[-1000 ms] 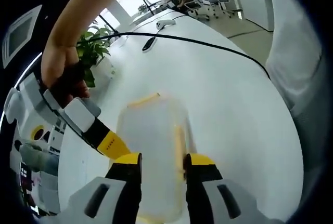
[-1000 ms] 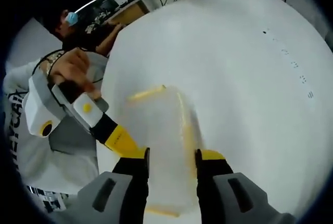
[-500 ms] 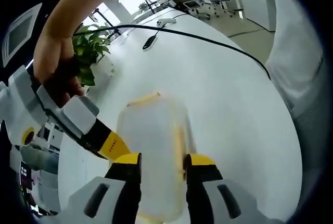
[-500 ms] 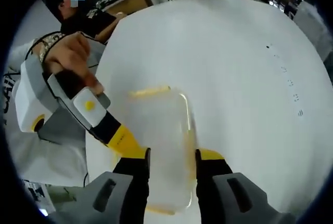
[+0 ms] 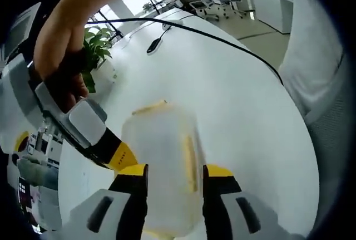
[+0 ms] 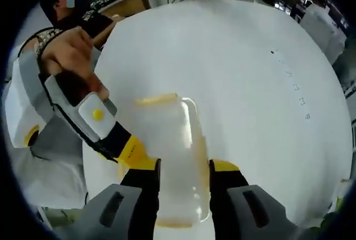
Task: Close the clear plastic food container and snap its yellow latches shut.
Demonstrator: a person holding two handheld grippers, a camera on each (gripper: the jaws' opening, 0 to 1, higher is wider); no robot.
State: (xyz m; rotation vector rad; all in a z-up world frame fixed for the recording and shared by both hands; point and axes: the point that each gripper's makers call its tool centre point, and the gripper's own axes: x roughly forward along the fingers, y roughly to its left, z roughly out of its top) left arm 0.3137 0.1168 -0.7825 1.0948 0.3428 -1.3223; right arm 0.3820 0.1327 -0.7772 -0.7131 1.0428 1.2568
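The clear plastic container (image 5: 164,156) lies on the white table, its lid down. One yellow latch (image 5: 150,107) sits at its far end and another (image 5: 189,162) along its right side. My left gripper (image 5: 175,173) is low over the near part of the lid, jaws a narrow gap apart. The right gripper (image 5: 123,156), held by a hand, comes in from the left and touches the container's left edge. In the right gripper view the container (image 6: 172,151) lies under my right gripper (image 6: 184,167), jaws parted, the right jaw against a side latch (image 6: 198,140). The left gripper (image 6: 133,153) reaches the container's left edge.
The round white table (image 5: 239,95) carries a black cable (image 5: 222,42) and a small dark device (image 5: 154,43) at the far side. A potted plant (image 5: 97,48) stands beyond the left edge. A person in a white shirt (image 5: 317,56) is close on the right. The table (image 6: 250,84) is bare here.
Both views have shifted a little with the hands. The grippers keep the same places on the container, and their jaw gaps look unchanged.
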